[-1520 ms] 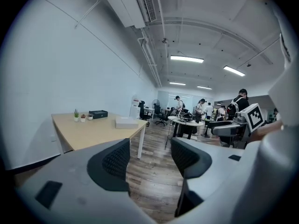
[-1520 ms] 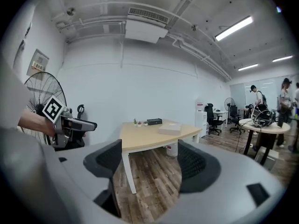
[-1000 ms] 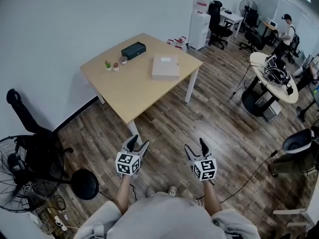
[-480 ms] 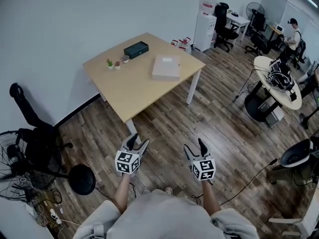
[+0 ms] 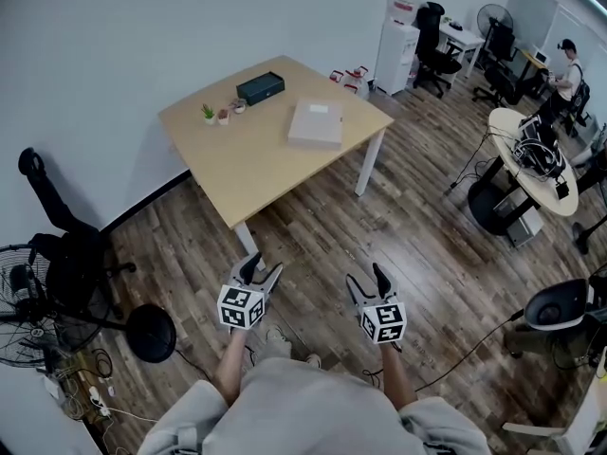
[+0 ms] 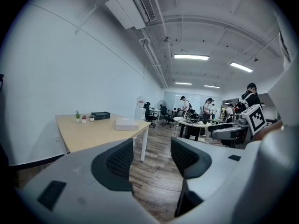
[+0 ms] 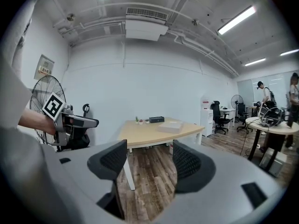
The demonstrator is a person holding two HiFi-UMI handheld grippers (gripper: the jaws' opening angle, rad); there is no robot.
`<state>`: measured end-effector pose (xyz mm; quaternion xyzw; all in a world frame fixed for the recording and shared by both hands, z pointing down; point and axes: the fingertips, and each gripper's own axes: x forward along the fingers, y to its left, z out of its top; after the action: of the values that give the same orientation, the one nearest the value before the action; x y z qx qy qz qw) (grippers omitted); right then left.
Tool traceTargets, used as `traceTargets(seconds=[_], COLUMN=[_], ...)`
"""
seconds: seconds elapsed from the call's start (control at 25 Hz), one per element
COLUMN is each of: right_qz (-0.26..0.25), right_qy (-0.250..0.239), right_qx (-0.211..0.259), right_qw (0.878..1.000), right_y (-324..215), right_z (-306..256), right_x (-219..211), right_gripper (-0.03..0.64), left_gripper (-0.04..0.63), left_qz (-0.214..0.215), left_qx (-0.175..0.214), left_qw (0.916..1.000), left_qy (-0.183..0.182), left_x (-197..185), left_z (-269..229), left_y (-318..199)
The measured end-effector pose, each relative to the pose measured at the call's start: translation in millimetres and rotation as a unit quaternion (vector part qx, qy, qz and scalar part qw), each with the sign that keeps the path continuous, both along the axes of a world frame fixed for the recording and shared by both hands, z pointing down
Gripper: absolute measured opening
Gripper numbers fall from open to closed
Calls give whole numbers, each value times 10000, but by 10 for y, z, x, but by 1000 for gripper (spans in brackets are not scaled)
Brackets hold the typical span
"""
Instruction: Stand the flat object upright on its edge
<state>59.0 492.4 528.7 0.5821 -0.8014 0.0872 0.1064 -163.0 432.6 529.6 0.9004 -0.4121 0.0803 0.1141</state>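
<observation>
A flat pale box (image 5: 316, 123) lies on its broad face on the wooden table (image 5: 247, 159), toward the table's right side; it also shows as the flat box (image 6: 126, 123) in the left gripper view and the flat box (image 7: 170, 125) in the right gripper view. My left gripper (image 5: 261, 269) and right gripper (image 5: 366, 278) hang over the wooden floor, well short of the table. Both are open with nothing between their jaws. The left gripper (image 6: 152, 157) and the right gripper (image 7: 150, 160) point toward the table.
A dark rectangular case (image 5: 260, 87) and small potted plants (image 5: 208, 113) sit at the table's far side. A black chair (image 5: 66, 254) and a floor fan (image 5: 24, 320) stand at the left. A round desk (image 5: 531, 164) with cables, office chairs and people lie to the right.
The table and room have shifted slightly in the head view as I step closer. Both grippers keep their pose, open and empty.
</observation>
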Motion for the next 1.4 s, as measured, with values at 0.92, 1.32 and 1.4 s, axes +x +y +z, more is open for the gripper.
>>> traceTargets(seconds=[0.92,1.32,1.4], right_qz=[435,668,713], right_qy=[63,118,124], right_qx=[-149,-180,-182], right_qw=[9989,9975,9972], right_y=[-1230,-2226,-2409], right_z=[159,55,48], right_x=[414,453,438], right_gripper=[284,284,284], left_gripper=[248,247,247], left_qz=[393,536,580], left_qx=[-162,-225,-221], left_qw=[9991,9983,9980], left_qy=[65,73,71], left_x=[468,451,442], left_z=[235,167,165], left_y=[-1417,-2505,-2707])
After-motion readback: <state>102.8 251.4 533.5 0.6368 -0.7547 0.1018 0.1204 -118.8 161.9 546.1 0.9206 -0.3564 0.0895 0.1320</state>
